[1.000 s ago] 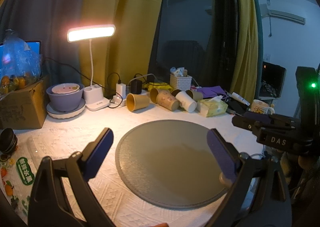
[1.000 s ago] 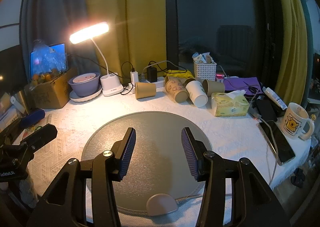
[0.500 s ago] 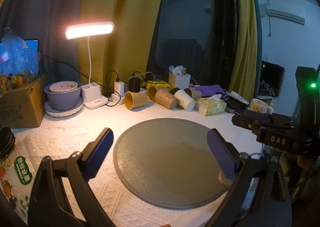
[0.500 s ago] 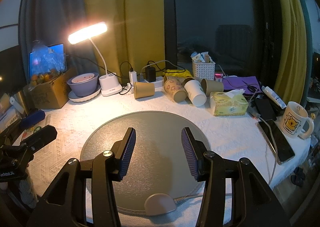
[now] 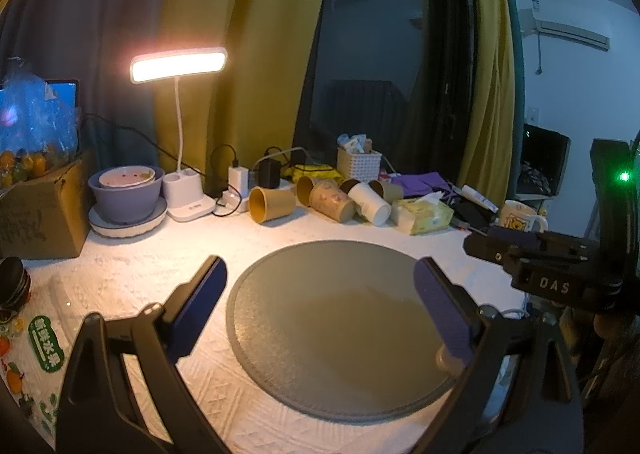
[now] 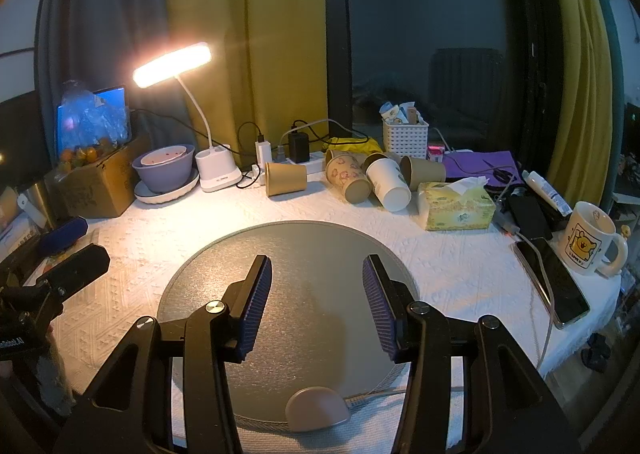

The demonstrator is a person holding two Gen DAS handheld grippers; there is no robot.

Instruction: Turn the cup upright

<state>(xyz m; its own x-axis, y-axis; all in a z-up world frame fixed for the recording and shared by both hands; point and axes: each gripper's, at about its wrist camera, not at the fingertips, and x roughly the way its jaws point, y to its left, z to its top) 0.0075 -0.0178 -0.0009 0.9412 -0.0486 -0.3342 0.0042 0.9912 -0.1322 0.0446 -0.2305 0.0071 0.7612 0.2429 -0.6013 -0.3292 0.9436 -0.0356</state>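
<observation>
Several paper cups lie on their sides at the back of the table: a plain brown cup (image 6: 285, 178) (image 5: 272, 204), a patterned cup (image 6: 348, 178) (image 5: 332, 200), a white cup (image 6: 389, 184) (image 5: 370, 203) and another brown cup (image 6: 424, 172). A round grey mat (image 6: 304, 254) (image 5: 340, 306) lies in front of them. My left gripper (image 5: 320, 302) is open and empty above the mat. My right gripper (image 6: 317, 300) is open and empty above the mat; it also shows at the right of the left wrist view (image 5: 520, 254).
A lit desk lamp (image 6: 208, 170), a purple bowl on a plate (image 6: 164, 170), a cardboard box (image 6: 100, 182), chargers and cables stand at the back left. A tissue box (image 6: 456, 210), white basket (image 6: 405, 138), phone (image 6: 552, 278) and mug (image 6: 588, 238) are on the right.
Both views have shifted very slightly; the grippers stay open above the mat and the cups have not moved.
</observation>
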